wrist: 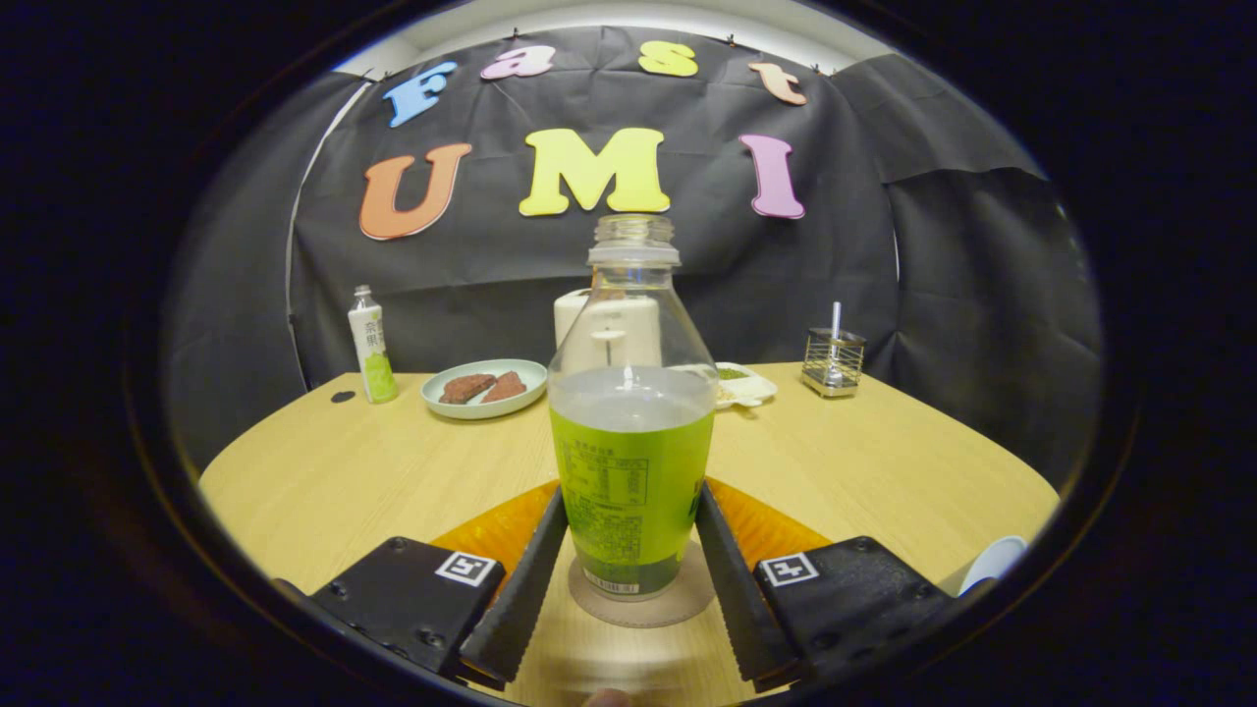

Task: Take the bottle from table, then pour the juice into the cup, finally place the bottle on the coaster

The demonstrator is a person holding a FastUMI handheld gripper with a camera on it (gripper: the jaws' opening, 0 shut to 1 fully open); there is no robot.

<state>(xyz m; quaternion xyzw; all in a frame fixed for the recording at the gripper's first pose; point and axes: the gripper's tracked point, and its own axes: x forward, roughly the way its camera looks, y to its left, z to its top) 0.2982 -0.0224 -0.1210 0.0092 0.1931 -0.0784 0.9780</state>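
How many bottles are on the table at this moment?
2. One open bottle stands on a coaster between the hand-held gripper fingers, which touch its sides. A smaller capped bottle stands far beyond, beside the plate. Others may be hidden behind.

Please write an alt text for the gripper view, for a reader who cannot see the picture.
An uncapped bottle with a green label stands on a round coaster between the gripper fingers, which touch its sides. Beyond it, the wooden table holds a plate with two brown pieces, a small bottle and a wire holder.
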